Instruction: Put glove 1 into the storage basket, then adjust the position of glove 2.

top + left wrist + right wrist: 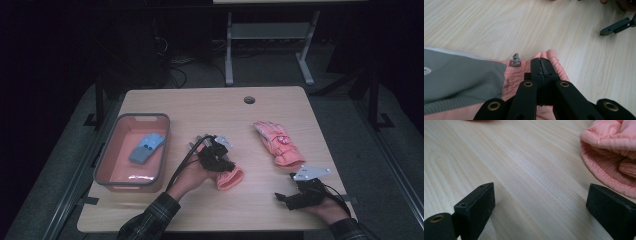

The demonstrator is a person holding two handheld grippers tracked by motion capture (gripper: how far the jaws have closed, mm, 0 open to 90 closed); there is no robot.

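A pink glove with a grey palm [461,80] lies at the middle of the table, its gathered pink cuff [231,178] towards me. My left gripper [226,167] is shut on that cuff [554,62], the jaws pressed together with fabric pinched between them [541,63]. A second pink glove [276,142] lies to the right, fingers pointing away. My right gripper [286,187] rests near the front right of the table, open, with bare wood between its jaws [540,202]. The second glove's cuff opening [609,170] shows just beyond its right jaw.
A pink bin with a grey rim [116,186] stands at the left of the table and holds a blue glove [147,146]. A small cable hole [249,99] sits near the far edge. A desk frame [229,55] stands beyond the table.
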